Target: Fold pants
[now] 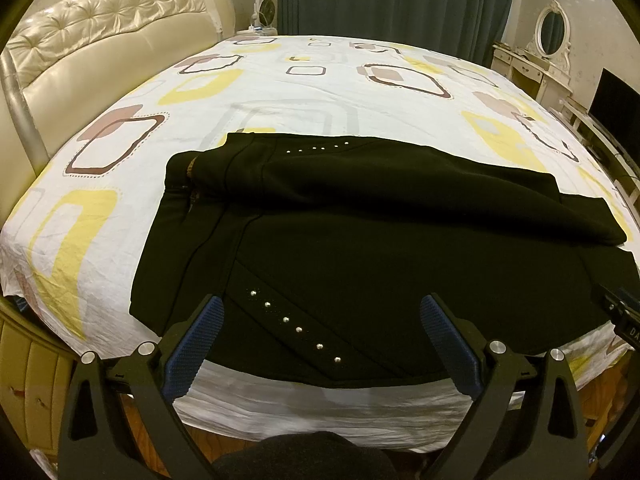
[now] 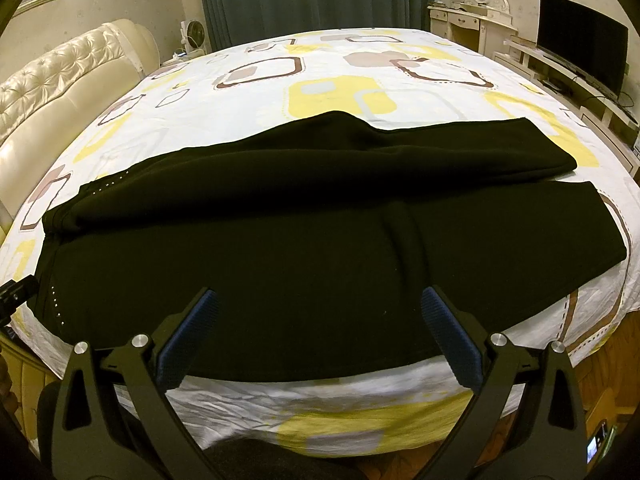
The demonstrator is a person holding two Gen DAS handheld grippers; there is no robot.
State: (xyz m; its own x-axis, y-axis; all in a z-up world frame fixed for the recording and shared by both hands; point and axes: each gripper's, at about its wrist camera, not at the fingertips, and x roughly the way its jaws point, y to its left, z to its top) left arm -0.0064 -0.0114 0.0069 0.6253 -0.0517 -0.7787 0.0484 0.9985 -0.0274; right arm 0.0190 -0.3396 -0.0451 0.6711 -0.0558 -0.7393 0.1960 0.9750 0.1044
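Observation:
Black pants [image 1: 360,232] with rows of silver studs lie on the bed, waistband to the left and legs running right. The far leg lies bunched, partly over the near one. My left gripper [image 1: 320,312] is open and empty, hovering over the near hip part by the studs. In the right wrist view the pants [image 2: 320,232] stretch across the bed. My right gripper [image 2: 318,304] is open and empty above the near leg. The tip of the right gripper shows at the left wrist view's right edge [image 1: 624,312].
The bed sheet [image 1: 280,92] is white with yellow and brown squares. A padded cream headboard [image 1: 100,52] stands at the left. A dressing table with a mirror [image 2: 476,4] and a TV [image 2: 580,48] stand at the right. Dark curtains [image 1: 400,4] hang behind.

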